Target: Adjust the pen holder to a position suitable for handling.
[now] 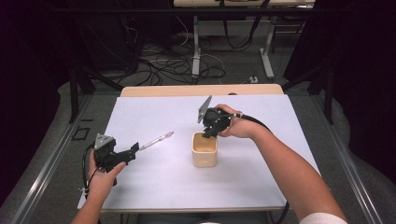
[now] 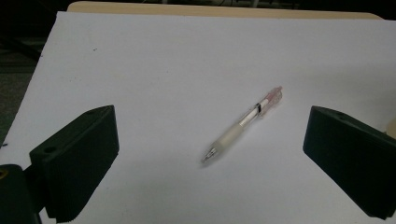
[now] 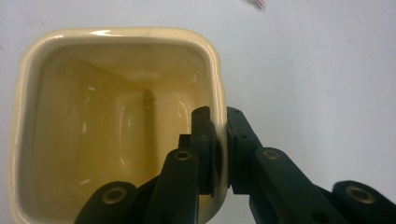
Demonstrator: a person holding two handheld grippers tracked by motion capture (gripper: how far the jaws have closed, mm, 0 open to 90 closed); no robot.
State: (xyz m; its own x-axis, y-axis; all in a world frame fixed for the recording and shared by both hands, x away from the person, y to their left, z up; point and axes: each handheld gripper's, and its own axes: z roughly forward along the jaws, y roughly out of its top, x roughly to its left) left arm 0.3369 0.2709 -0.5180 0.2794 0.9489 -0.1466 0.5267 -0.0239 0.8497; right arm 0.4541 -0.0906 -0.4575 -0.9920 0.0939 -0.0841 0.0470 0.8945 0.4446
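The right gripper (image 3: 218, 154) has its fingers clenched on the cup (image 1: 204, 149) wall mid-desk. The left gripper (image 2: 210, 161), fingers released, faces the pen (image 2: 243, 123) lying just ahead; it should straddle the barrel squarely before closing.

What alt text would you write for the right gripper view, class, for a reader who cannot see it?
The right gripper is shut on one wall of a cream square cup, one jaw inside and one outside. The cup is empty and stands on a white table.
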